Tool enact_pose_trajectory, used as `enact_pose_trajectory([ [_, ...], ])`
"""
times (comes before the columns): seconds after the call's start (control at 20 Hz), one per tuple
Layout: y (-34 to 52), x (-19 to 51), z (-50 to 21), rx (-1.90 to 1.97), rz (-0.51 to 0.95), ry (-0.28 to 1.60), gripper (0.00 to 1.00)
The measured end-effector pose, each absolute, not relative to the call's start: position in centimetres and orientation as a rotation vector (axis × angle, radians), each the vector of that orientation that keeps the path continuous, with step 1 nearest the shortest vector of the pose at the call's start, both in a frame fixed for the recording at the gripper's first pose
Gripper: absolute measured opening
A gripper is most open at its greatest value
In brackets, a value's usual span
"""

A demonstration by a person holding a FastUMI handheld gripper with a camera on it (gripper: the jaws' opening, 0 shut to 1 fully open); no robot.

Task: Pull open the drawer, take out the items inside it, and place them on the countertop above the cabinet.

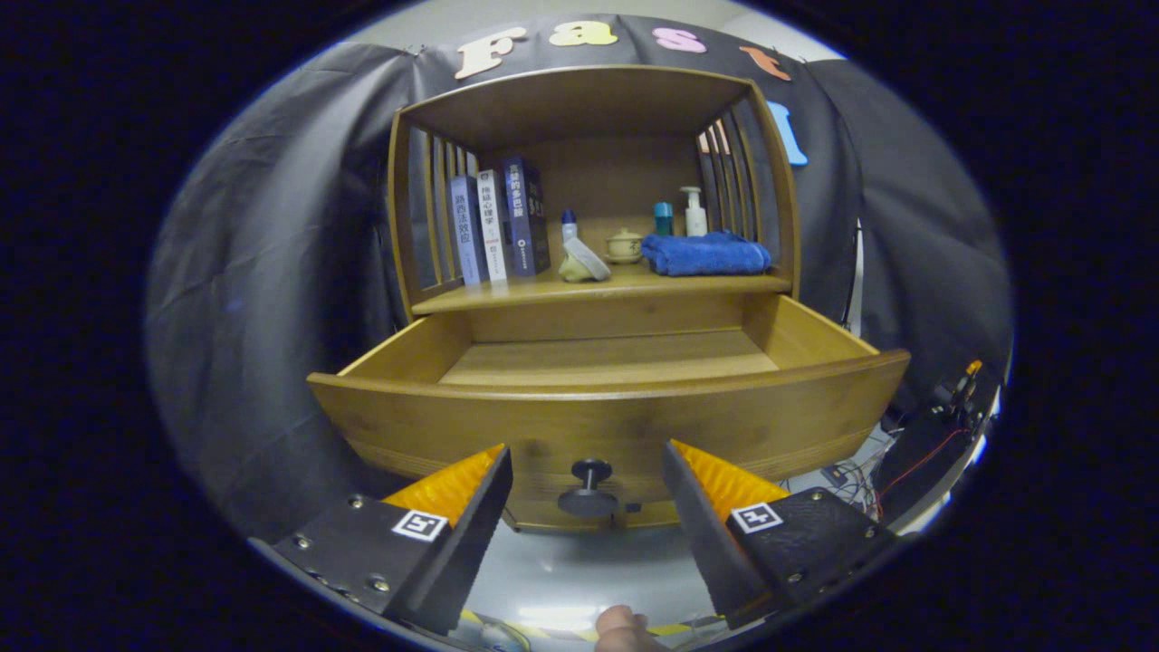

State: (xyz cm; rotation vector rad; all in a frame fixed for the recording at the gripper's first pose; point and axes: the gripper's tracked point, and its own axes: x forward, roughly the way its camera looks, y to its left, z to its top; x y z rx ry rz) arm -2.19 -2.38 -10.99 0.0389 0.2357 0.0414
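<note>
Looked like the pull-open step: wooden drawer (607, 426) stood open with visible floor bare, gripper (587, 493) fingers spread around its round dark knob (589, 471), next reaching in far.

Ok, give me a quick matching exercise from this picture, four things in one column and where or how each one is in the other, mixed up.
Things:
1. wooden drawer
2. folded blue towel
3. upright books
4. black round knob

Places or states:
A. between the open gripper fingers
B. shelf, left end
C. pulled open
D. shelf, right end

Pairs: 1-C, 2-D, 3-B, 4-A
</note>
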Motion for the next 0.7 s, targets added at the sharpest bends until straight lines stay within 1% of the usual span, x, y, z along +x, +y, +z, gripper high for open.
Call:
enact_pose_trajectory([
  [0.2, -1.8, -0.3, -12.3, 0.005, 0.029, 0.215, 0.98],
  [0.25, -2.1, 0.0, -12.8, -0.012, 0.004, 0.225, 0.98],
  [0.45, -2.1, 0.8, -13.1, -0.078, -0.076, 0.14, 0.99],
  [0.5, -1.8, 0.9, -13.2, -0.084, -0.07, 0.127, 0.99],
  [0.6, -1.3, 1.7, -14.6, -0.077, -0.053, 0.158, 0.99],
  [0.7, -1.4, 2.4, -14.4, -0.091, -0.053, 0.151, 1.0],
])
